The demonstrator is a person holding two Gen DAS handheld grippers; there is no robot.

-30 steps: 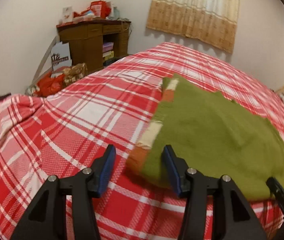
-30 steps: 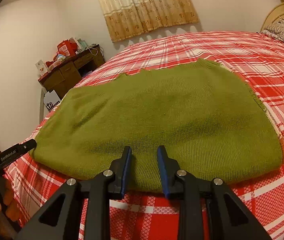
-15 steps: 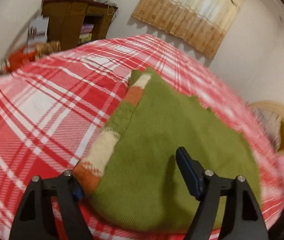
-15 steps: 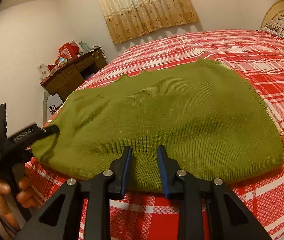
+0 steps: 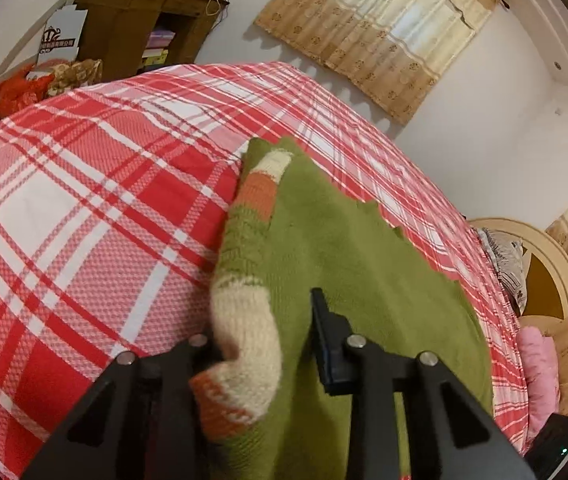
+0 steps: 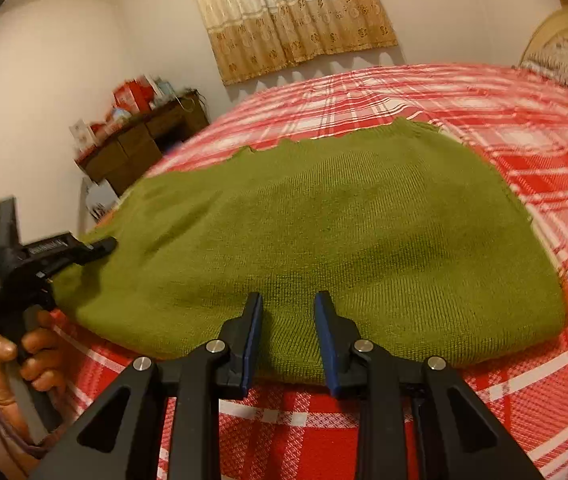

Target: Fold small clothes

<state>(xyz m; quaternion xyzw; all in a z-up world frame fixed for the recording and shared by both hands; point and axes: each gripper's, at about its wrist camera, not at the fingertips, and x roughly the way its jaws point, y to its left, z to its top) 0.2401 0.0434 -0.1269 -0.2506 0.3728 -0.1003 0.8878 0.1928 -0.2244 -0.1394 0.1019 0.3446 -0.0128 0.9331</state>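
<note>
We have the green sweater point(image 6: 323, 232) spread flat on the bed point(image 5: 84, 208), its hem edge nearest us and its far edge ragged against the plaid cover. Our left tool point(image 5: 260, 336) has just been closing its jaws on the sweater's left corner, where the striped cuff point(image 5: 244, 328) of cream and orange bunches up between the jaws; from the right wrist view the same tool sits at the sweater's left end, held by a hand point(image 6: 24, 356). We judge the cloth is pinched there, thick knit filling the gap. Our right tool point(image 6: 287, 340) hovers at the near hem with its jaws narrow and parallel; the hem lies just beyond the tips and nothing is between the pads, so we read it as not gripping.

To do this fold well, we want both layers of the corner caught, not only the cuff, or the body will trail behind. The right tool should take the hem before the left lifts, so the edge travels as one straight line.

The sweater is a soft, fine-ribbed knit, matte and slightly fuzzy, heavy enough to drape and sag. The cuff is chunkier and springy. The bed cover is a woven red-and-white plaid with a waffle grain, likely grippy under wool.
</note>
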